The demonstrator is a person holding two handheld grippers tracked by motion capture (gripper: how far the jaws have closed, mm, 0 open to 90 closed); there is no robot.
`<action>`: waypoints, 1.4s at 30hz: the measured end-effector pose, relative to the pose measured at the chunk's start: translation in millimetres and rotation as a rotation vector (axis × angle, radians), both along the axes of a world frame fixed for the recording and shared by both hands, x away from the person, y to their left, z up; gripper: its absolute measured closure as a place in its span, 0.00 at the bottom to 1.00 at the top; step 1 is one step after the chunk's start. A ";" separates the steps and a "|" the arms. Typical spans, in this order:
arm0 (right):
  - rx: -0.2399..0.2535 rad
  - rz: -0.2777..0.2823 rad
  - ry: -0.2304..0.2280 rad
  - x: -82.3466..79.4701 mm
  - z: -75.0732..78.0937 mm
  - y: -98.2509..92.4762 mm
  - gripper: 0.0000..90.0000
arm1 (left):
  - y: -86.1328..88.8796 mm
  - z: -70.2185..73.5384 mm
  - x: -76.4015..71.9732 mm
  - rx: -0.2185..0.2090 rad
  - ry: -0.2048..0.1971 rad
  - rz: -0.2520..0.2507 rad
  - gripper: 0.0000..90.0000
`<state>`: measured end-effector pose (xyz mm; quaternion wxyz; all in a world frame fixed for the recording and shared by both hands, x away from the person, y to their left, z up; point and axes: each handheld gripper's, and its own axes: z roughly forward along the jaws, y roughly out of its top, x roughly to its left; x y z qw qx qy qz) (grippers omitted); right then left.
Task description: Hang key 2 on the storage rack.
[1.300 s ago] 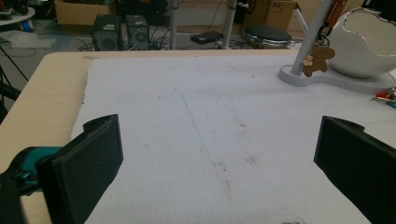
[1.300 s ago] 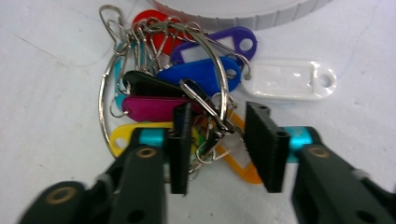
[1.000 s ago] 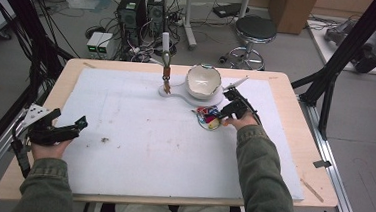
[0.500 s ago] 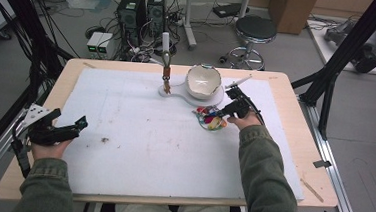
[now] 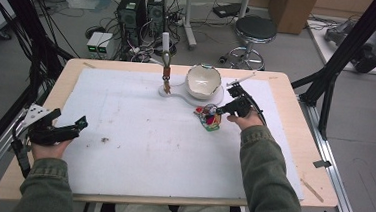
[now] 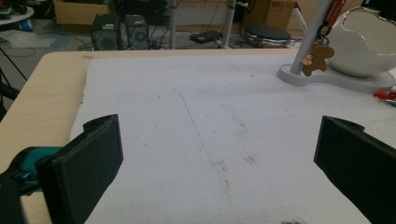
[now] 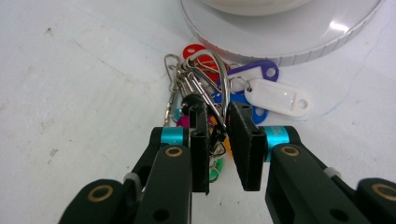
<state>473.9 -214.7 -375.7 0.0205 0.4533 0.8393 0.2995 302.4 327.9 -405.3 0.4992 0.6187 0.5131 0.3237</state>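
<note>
Your right gripper (image 7: 218, 122) has its black jaws pinched nearly together on the bunch of keys and coloured plastic tags on a silver wire ring (image 7: 219, 91), which lies on the white mat just in front of the round white stand base with its cracked-egg bowl (image 5: 203, 82). Expect it to feel light but floppy: the tags (purple, white, red, blue) will swing and fan out, and the thin metal looks slippery. You'd do best to hold the ring itself, where everything gathers, rather than a loose tag. Your left gripper (image 6: 219, 154) rests well away from that stand, at the near left mat edge, jaws spread wide and empty.
</note>
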 end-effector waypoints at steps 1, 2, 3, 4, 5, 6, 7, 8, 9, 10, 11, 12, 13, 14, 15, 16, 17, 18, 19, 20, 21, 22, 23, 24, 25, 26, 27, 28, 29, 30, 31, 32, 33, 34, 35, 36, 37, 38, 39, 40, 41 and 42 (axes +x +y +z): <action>0.000 -0.002 0.000 -0.5 0.7 -0.2 0.87 | 0.1 0.1 -0.1 0.000 0.000 0.000 0.02; 0.007 0.003 -0.003 -0.7 1.3 -0.5 0.87 | 0.1 0.2 -0.2 -0.001 -0.001 -0.001 0.02; 0.008 0.001 -0.006 -1.4 2.2 -0.6 0.87 | 0.1 0.2 -0.3 -0.002 -0.001 0.001 0.02; 0.013 -0.006 -0.005 -2.3 3.4 -0.4 0.87 | 0.1 0.2 -0.3 -0.003 -0.002 0.001 0.02; 0.019 0.004 -0.017 -2.0 3.6 -1.2 0.87 | 0.3 0.2 -0.2 -0.002 -0.002 0.001 0.02; 0.023 0.004 -0.021 -2.4 4.4 -1.4 0.87 | 0.3 0.2 -0.3 -0.002 -0.002 0.002 0.02; 0.032 0.004 -0.023 -2.7 5.3 -1.4 0.87 | 0.3 0.2 -0.3 -0.003 -0.002 0.002 0.02; 0.039 0.007 -0.026 -3.1 6.3 -1.7 0.87 | 0.3 0.2 -0.3 -0.002 -0.002 0.002 0.02; 0.042 0.004 -0.029 -3.6 7.3 -1.7 0.87 | 0.4 0.2 -0.3 -0.001 -0.001 0.001 0.02; 0.050 0.002 -0.024 -4.7 8.8 -1.6 0.87 | 0.2 0.2 -0.3 -0.002 -0.001 0.000 0.02; 0.055 0.006 -0.031 -4.9 9.4 -2.1 0.88 | 0.2 0.2 -0.2 -0.002 -0.001 0.000 0.02; 0.061 0.011 -0.043 -4.8 10.0 -2.8 0.88 | 0.3 0.1 -0.1 -0.003 0.000 -0.002 0.02; 0.067 0.004 -0.034 -5.8 11.6 -2.6 0.88 | 0.2 0.1 0.0 -0.002 0.000 -0.001 0.02; 0.069 0.004 -0.040 -5.9 12.5 -3.0 0.88 | 0.2 0.1 0.0 -0.001 0.001 0.000 0.02; 0.068 0.004 -0.045 -6.0 13.3 -3.2 0.88 | 0.1 0.0 0.1 -0.002 0.000 0.000 0.02; 0.064 -0.002 -0.042 -6.4 14.6 -3.3 0.88 | 0.2 0.1 0.1 -0.002 0.000 -0.001 0.02; 0.067 -0.002 -0.047 -6.3 15.3 -3.8 0.88 | 0.1 0.1 0.1 -0.002 0.000 0.000 0.02; 0.066 -0.004 -0.053 -6.4 16.2 -4.6 0.88 | 0.1 0.1 0.1 -0.003 -0.001 0.000 0.02; 0.071 -0.002 -0.059 -6.5 16.9 -5.0 0.88 | 0.2 0.1 0.2 -0.004 -0.002 0.000 0.02; 0.072 -0.005 -0.059 -7.2 18.1 -5.4 0.88 | 0.2 0.0 0.3 -0.004 -0.002 0.000 0.02; 0.073 -0.003 -0.068 -7.3 18.8 -6.0 0.88 | 0.1 0.1 0.3 -0.004 -0.002 0.000 0.02; 0.072 0.000 -0.071 -8.0 20.1 -6.5 0.88 | 0.0 0.1 0.4 -0.005 -0.002 0.000 0.02; 0.073 0.000 -0.073 -8.8 21.3 -6.6 0.88 | -0.2 0.1 0.5 -0.005 -0.003 0.000 0.02; 0.077 0.003 -0.075 -9.4 22.2 -6.6 0.88 | -0.3 0.0 0.6 -0.005 -0.003 -0.001 0.02; 0.077 0.006 -0.078 -9.8 22.8 -6.9 0.88 | -0.4 0.0 0.9 -0.005 -0.003 -0.002 0.02; 0.076 0.005 -0.080 -10.2 22.9 -6.9 0.88 | -0.5 0.0 1.1 -0.006 -0.002 -0.003 0.02; 0.081 0.008 -0.079 -10.7 23.5 -6.7 0.88 | -0.7 0.0 1.1 -0.007 -0.003 -0.003 0.02; 0.081 0.008 -0.078 -11.0 23.9 -6.9 0.88 | -0.8 0.0 1.2 -0.006 -0.002 -0.002 0.02; 0.079 0.006 -0.083 -11.1 24.3 -7.3 0.88 | -0.9 0.0 1.3 -0.007 -0.001 -0.003 0.02; 0.083 0.005 -0.076 -12.0 25.3 -7.2 0.88 | -0.9 -0.1 1.3 -0.006 -0.001 -0.002 0.02; 0.086 0.006 -0.081 -12.5 25.8 -7.4 0.88 | -0.8 -0.1 1.4 -0.006 -0.001 -0.002 0.02; 0.085 0.006 -0.079 -13.3 26.8 -7.4 0.88 | -0.7 -0.1 1.5 -0.005 -0.001 -0.002 0.02; 0.088 0.010 -0.086 -14.0 27.3 -7.5 0.88 | -0.6 -0.1 1.5 -0.004 0.001 -0.002 0.02; 0.088 0.014 -0.088 -14.8 28.4 -7.7 0.88 | -0.7 -0.1 1.5 -0.006 0.001 -0.002 0.02; 0.090 0.017 -0.097 -15.4 29.1 -8.0 0.88 | -0.8 -0.1 1.5 -0.006 0.001 -0.002 0.02; 0.091 0.014 -0.095 -16.5 30.5 -8.1 0.88 | -1.0 -0.1 1.5 -0.007 0.001 -0.002 0.02; 0.094 0.014 -0.097 -17.5 31.6 -8.2 0.88 | -1.0 -0.1 1.5 -0.007 0.001 -0.002 0.02; 0.098 0.016 -0.098 -18.4 32.6 -8.4 0.88 | -1.0 -0.1 1.5 -0.005 0.001 -0.002 0.02; 0.098 0.018 -0.103 -19.1 33.6 -8.3 0.88 | -1.0 -0.1 1.5 -0.005 0.000 -0.002 0.02; 0.093 0.022 -0.108 -19.7 34.9 -8.3 0.88 | -0.9 -0.1 1.5 -0.005 0.001 -0.002 0.02; 0.095 0.017 -0.102 -21.3 36.6 -7.6 0.88 | -0.9 -0.1 1.5 -0.005 0.001 -0.002 0.02; 0.093 0.023 -0.108 -22.0 38.4 -7.1 0.88 | -0.9 -0.1 1.5 -0.005 0.001 -0.002 0.02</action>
